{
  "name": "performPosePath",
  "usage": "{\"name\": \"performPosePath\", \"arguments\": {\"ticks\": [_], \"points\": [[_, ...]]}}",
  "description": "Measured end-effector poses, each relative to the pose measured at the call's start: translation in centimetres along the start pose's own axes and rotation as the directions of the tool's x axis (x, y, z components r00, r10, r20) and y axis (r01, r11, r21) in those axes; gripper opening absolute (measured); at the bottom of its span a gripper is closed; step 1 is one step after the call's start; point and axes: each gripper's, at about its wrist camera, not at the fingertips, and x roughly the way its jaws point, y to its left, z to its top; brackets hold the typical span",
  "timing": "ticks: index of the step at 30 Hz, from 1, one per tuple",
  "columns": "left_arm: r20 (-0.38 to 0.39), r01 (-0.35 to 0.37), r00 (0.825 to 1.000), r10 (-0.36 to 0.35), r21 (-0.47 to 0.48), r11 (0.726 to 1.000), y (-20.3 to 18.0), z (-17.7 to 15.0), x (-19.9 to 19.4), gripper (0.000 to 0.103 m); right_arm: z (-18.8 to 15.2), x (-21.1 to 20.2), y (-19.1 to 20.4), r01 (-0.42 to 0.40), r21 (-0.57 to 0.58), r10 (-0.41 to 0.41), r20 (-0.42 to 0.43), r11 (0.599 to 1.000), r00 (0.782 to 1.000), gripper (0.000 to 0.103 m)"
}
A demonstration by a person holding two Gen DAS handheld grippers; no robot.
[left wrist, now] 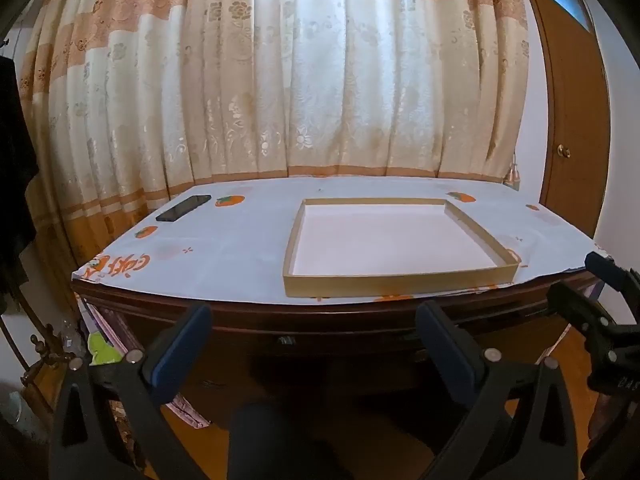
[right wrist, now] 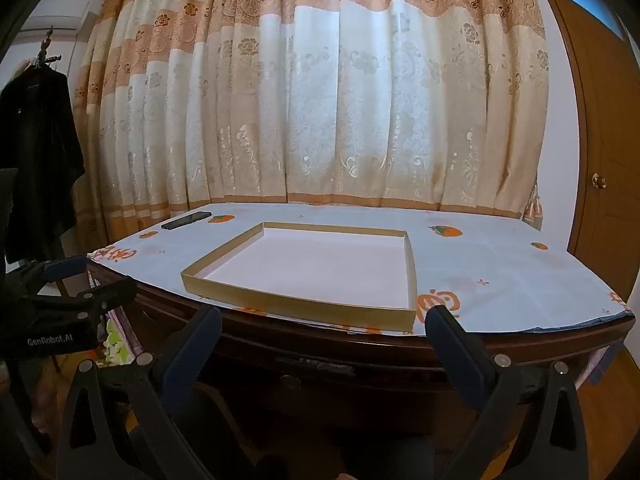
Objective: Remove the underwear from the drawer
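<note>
A dark wooden desk has a shut drawer (left wrist: 320, 334) under its front edge, with a small handle (right wrist: 290, 381) in the right wrist view. No underwear shows. My left gripper (left wrist: 314, 314) is open and empty, held in front of the drawer. My right gripper (right wrist: 324, 316) is open and empty, also in front of the desk's edge. A shallow gold-rimmed tray (left wrist: 392, 278) with a white bottom lies empty on the desk; it also shows in the right wrist view (right wrist: 296, 302).
A white cloth with orange prints (left wrist: 224, 248) covers the desk. A black phone (left wrist: 183, 208) lies at its far left. Curtains (left wrist: 304, 80) hang behind. A brown door (left wrist: 576, 120) is at the right. A dark garment (right wrist: 36, 152) hangs at the left.
</note>
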Motion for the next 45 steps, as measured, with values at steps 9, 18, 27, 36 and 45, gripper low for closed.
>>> {"name": "performPosePath", "arguments": {"ticks": [9,18,27,36,45], "points": [[0.004,0.004,1.000,-0.004,-0.010,1.000,0.14,0.17,0.17,0.103,0.11,0.00,-0.12,0.002,0.004,-0.002,-0.008,1.000,1.000,0.103],[0.007,0.002,1.000,-0.002,-0.007,1.000,0.19,0.15,-0.05,0.103,-0.16,0.46,-0.23,0.000,0.010,0.000,-0.020,1.000,1.000,0.103],[0.008,0.002,1.000,-0.002,-0.004,1.000,0.31,0.31,-0.14,0.103,-0.41,0.55,-0.41,0.002,0.015,-0.001,-0.035,1.000,0.999,0.103],[0.009,0.004,1.000,-0.004,0.002,1.000,-0.27,0.72,-0.20,0.103,-0.63,0.75,-0.36,0.004,0.011,-0.003,-0.042,1.000,0.999,0.103],[0.011,0.004,1.000,-0.004,0.003,1.000,-0.36,0.66,-0.10,0.103,-0.75,0.74,-0.45,0.004,0.013,-0.003,-0.043,1.000,0.999,0.103]]}}
